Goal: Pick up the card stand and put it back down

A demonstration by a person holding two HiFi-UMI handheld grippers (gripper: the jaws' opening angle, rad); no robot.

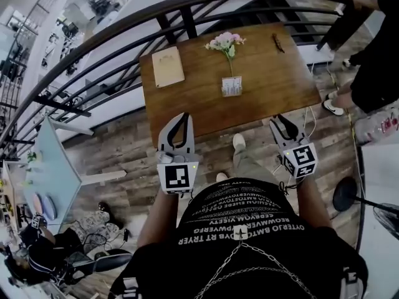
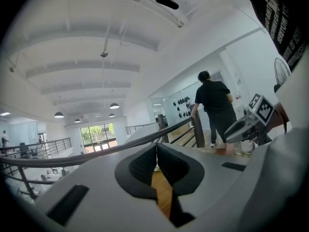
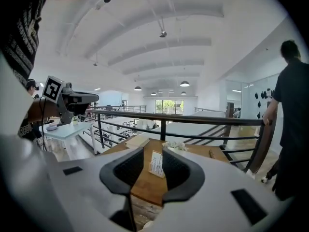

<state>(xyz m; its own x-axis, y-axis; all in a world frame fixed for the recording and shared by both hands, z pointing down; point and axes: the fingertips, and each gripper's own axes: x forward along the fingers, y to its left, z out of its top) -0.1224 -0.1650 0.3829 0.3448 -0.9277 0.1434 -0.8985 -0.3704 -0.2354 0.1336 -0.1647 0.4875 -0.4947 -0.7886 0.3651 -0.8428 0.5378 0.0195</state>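
While the card stand (image 1: 231,86) sits by the flowers (image 1: 225,41), left gripper (image 1: 182,116) is closed, right gripper (image 1: 281,118) parted

Table (image 1: 199,108) front bare; flowers (image 1: 225,41) perhaps touching card stand (image 1: 231,86).

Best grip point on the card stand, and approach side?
Probably the top edge of the card stand, pinched front-to-back from above, near side: it stands upright and thin, face toward us, with the flowers lying close behind it.
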